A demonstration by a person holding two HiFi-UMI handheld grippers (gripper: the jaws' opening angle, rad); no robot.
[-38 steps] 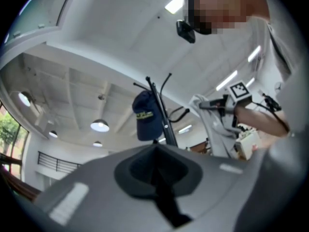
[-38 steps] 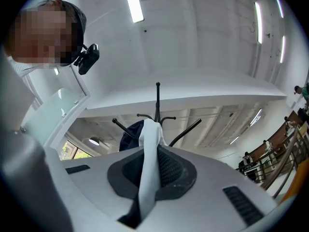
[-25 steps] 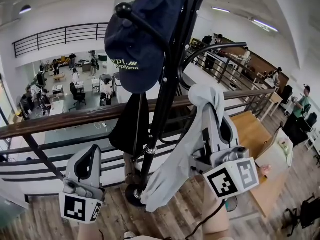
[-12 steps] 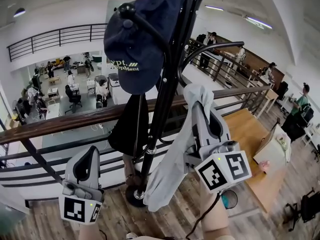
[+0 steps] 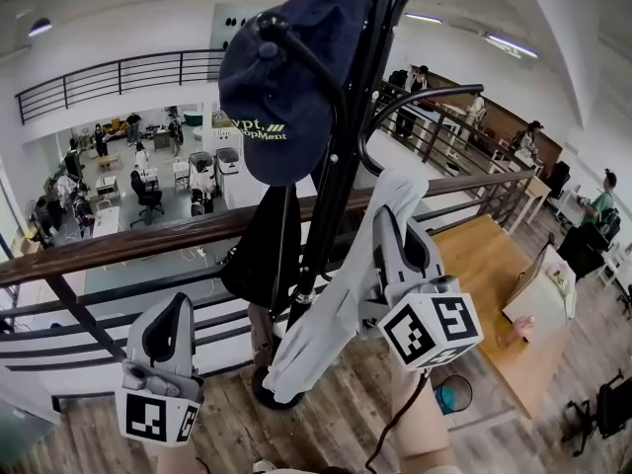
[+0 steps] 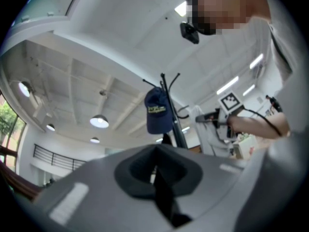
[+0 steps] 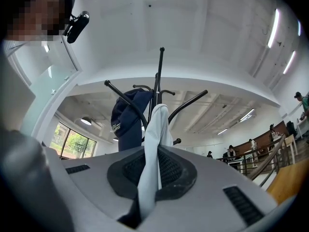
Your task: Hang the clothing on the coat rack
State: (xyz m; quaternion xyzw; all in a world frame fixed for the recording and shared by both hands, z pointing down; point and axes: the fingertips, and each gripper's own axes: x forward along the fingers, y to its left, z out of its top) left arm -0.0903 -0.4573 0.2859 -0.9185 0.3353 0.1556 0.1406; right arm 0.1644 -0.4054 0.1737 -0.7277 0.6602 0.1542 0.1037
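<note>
The black coat rack [image 5: 341, 166] stands straight ahead in the head view. A navy cap [image 5: 281, 87] hangs on one of its upper hooks, and a dark garment [image 5: 262, 255] hangs lower on the pole. My right gripper [image 5: 393, 215] is shut on a pale grey garment [image 5: 331, 309], which drapes down just right of the pole. In the right gripper view the garment [image 7: 154, 144] runs between the shut jaws toward the rack's hooks [image 7: 158, 76]. My left gripper [image 5: 168, 309] is low on the left, shut and holding nothing.
A wooden handrail [image 5: 148, 240] with black bars runs behind the rack, above an office floor below. A wooden table [image 5: 494, 265] stands to the right. The rack's round base [image 5: 259, 388] rests on plank flooring.
My right gripper has carried the pale garment leftward, closer to the rack's pole. The left gripper has hardly moved.
</note>
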